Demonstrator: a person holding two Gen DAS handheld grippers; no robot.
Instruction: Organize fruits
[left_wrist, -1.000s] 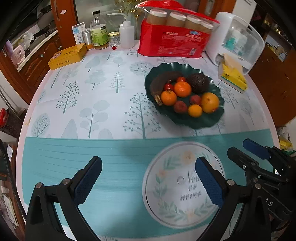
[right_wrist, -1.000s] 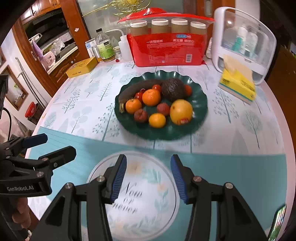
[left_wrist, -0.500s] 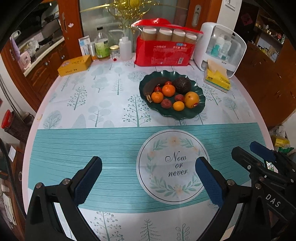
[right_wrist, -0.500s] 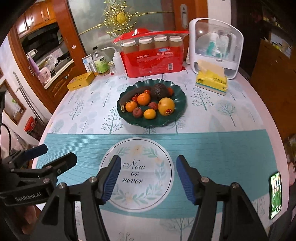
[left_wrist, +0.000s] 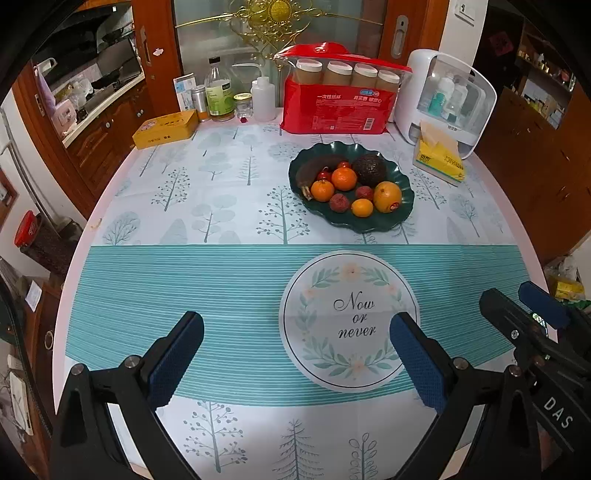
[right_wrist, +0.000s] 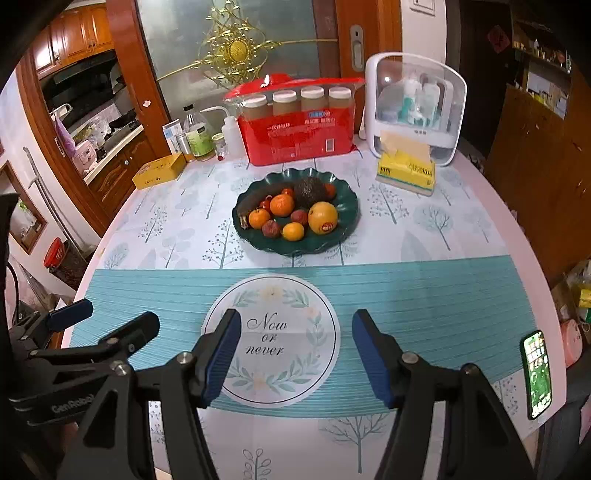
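Observation:
A dark green plate (left_wrist: 400, 216) (right_wrist: 347, 221) sits on the far half of the round table. It holds several fruits: a large orange (left_wrist: 386, 196) (right_wrist: 323, 218), small tangerines (left_wrist: 344, 178) (right_wrist: 282, 204), a dark avocado (left_wrist: 370, 170) (right_wrist: 309, 191), a dark banana (left_wrist: 314, 168) (right_wrist: 255, 201), lychees and cherry tomatoes. My left gripper (left_wrist: 295, 354) is open and empty above the table's near edge. My right gripper (right_wrist: 295, 354) is open and empty, also at the near edge, far short of the plate. Each gripper shows at the side of the other's view.
At the table's back stand a red pack of cups (left_wrist: 338, 99), a white cosmetics case (left_wrist: 447, 99), a yellow tissue pack (left_wrist: 437, 158), a yellow tin (left_wrist: 166, 129) and bottles (left_wrist: 218, 96). A phone (right_wrist: 537, 373) lies at the near right edge.
Both grippers have pulled back and up from the plate toward the near table edge. The right gripper has opened wider. The fruits have not moved.

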